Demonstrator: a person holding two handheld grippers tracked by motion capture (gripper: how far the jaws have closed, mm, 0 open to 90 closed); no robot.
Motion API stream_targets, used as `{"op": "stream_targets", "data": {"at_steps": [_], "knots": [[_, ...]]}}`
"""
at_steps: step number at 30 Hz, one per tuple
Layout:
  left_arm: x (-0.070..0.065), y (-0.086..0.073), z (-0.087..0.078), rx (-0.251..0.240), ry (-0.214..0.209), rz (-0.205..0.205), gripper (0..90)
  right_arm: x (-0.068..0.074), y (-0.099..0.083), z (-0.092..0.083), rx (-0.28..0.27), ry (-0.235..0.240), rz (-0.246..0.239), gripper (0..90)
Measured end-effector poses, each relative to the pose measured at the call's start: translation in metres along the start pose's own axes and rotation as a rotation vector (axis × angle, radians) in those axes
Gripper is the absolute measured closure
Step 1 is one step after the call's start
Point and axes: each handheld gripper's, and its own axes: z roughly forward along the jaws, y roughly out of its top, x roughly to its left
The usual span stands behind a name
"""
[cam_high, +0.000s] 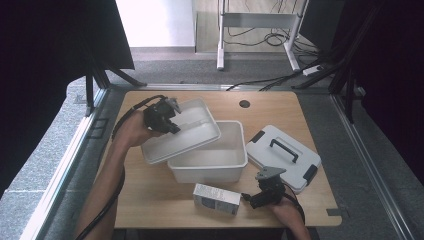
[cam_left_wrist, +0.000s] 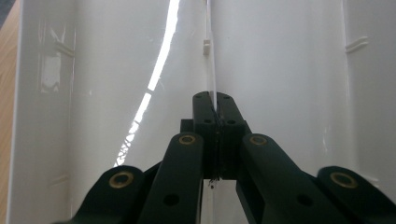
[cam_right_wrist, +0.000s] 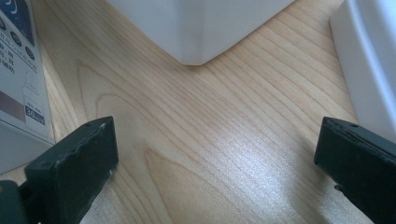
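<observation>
My left gripper (cam_high: 171, 125) is shut on a shallow white inner tray (cam_high: 185, 134) and holds it tilted above the left rim of the open white bin (cam_high: 210, 167). In the left gripper view the jaws of the left gripper (cam_left_wrist: 215, 106) pinch a thin upright rib in the middle of the tray (cam_left_wrist: 289, 70). My right gripper (cam_high: 251, 198) rests low near the table's front edge, between a small grey-and-white carton (cam_high: 216, 198) and the bin's lid (cam_high: 282, 156). The right gripper (cam_right_wrist: 215, 154) stands open over bare wood, holding nothing.
The white lid with a dark handle and black latches lies flat to the right of the bin. In the right gripper view, the carton (cam_right_wrist: 21, 93) is at the left, the bin's corner (cam_right_wrist: 196, 28) ahead and the lid's edge (cam_right_wrist: 373, 60) at the right. A cable hole (cam_high: 244, 104) sits at the table's back.
</observation>
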Motion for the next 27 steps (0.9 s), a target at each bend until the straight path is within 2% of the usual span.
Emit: {"op": "stream_targets", "data": {"at_steps": [12,14,15,18,19,20,21,27], "knots": [[0.011,-0.05,-0.014,-0.014,0.051,-0.148,89.0,0.0,0.0,0.0,0.001,0.0,-0.001,0.0],[0.012,-0.054,-0.016,-0.013,0.054,-0.157,89.1,0.0,0.0,0.0,0.001,-0.001,-0.001,0.0],[0.013,-0.063,-0.019,-0.015,0.06,-0.176,89.1,0.0,0.0,0.0,0.001,-0.001,-0.001,0.0],[0.015,-0.071,-0.022,-0.016,0.066,-0.193,89.0,0.0,0.0,0.0,0.001,-0.001,0.0,0.0],[0.015,-0.08,-0.025,-0.013,0.073,-0.209,89.1,0.0,0.0,0.0,0.001,-0.001,0.0,0.0],[0.015,-0.08,-0.025,-0.013,0.073,-0.209,89.1,0.0,0.0,0.0,0.001,-0.001,-0.001,0.0],[0.016,-0.088,-0.027,-0.011,0.077,-0.222,89.1,0.0,0.0,0.0,0.001,-0.002,0.0,0.0],[0.018,-0.112,-0.037,-0.014,0.096,-0.259,89.1,0.0,0.0,0.0,0.001,-0.003,0.0,0.0]]}}
